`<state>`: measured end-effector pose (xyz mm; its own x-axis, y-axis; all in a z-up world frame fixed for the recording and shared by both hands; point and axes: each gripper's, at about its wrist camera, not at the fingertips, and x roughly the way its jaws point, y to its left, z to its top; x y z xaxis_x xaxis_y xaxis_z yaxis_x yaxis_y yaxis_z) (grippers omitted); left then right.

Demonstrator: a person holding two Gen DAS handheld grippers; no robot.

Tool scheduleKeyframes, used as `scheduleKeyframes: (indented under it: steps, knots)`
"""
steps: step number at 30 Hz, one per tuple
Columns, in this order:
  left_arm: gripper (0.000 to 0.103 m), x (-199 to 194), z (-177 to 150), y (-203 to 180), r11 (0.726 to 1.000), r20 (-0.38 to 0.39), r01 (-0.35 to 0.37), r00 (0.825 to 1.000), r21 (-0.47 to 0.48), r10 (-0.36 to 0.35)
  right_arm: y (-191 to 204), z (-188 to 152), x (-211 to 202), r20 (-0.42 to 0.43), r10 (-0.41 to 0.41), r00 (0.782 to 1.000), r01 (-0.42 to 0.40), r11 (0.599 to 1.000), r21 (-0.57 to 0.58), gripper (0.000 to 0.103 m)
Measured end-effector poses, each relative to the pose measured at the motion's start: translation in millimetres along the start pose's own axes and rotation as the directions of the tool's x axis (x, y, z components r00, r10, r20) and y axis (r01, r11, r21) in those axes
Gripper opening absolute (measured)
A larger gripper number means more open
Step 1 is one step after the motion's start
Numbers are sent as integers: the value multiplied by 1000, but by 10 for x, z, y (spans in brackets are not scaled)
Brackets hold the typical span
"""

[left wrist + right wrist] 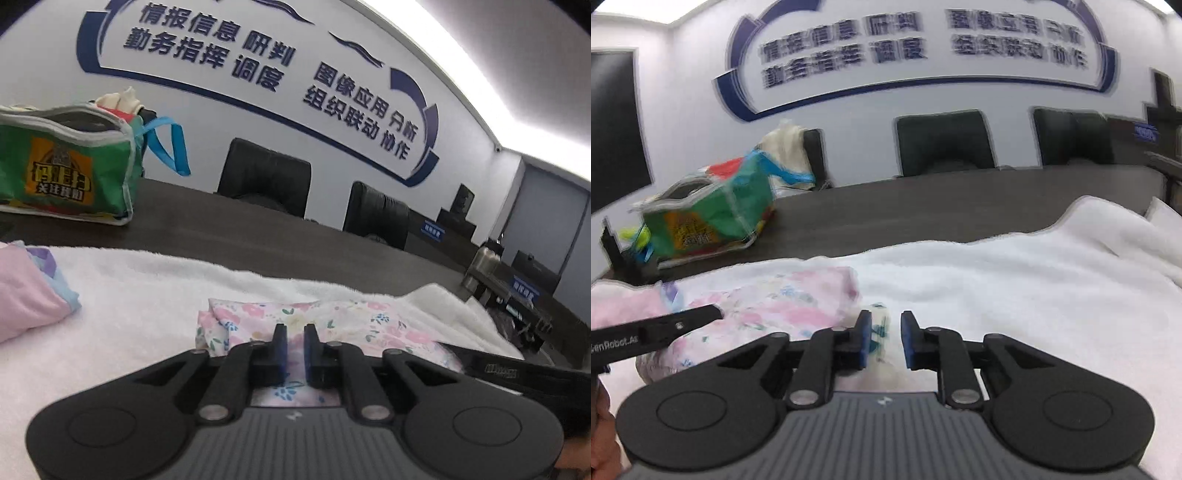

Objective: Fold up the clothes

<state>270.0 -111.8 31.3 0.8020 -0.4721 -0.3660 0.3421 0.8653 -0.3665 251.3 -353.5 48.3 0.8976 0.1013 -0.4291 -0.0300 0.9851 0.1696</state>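
Left tool (294,332) over floral garment (351,317); green bag (70,166) holds clothes.

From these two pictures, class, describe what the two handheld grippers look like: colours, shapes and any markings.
Both look alike. The left gripper and right gripper each have a ribbed grey body with a small pale logo, black linkage arms on silver pivot pins, round black discs at either side, and black fingers with blue pads. White lettering runs along one gripper's black side; it is too blurred to read fully.
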Motion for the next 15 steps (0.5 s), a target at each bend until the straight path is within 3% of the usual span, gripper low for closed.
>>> scheduleKeyframes:
  steps: [2,6,7,8,9,12,15]
  knots:
    - [45,-255,60,-24,1000,15,-12,1000,-6,12,161,96,-332,73,3,997,1,998,-60,18]
    - [50,-921,163,-69,998,39,-54,998,-13,55,482,244,-1010,162,77,984,-60,992,-110,22]
    - [60,-1126,90,-44,996,30,-86,996,-12,86,562,246,-1187,160,108,981,-89,989,-120,24]
    - [72,-1331,17,-19,993,21,-117,993,-11,117,636,202,-1345,153,133,979,-114,986,-126,32]
    - [75,-1536,-56,5,989,12,-148,989,-10,148,710,147,-1498,145,155,977,-136,982,-129,43]
    - [81,-2151,-274,80,971,-15,-240,971,-5,240,955,-131,-1877,102,229,968,-214,966,-145,53]
    - [82,-2521,-646,183,944,-64,-327,942,46,329,1192,-571,-2030,-10,268,963,-266,954,-139,60]
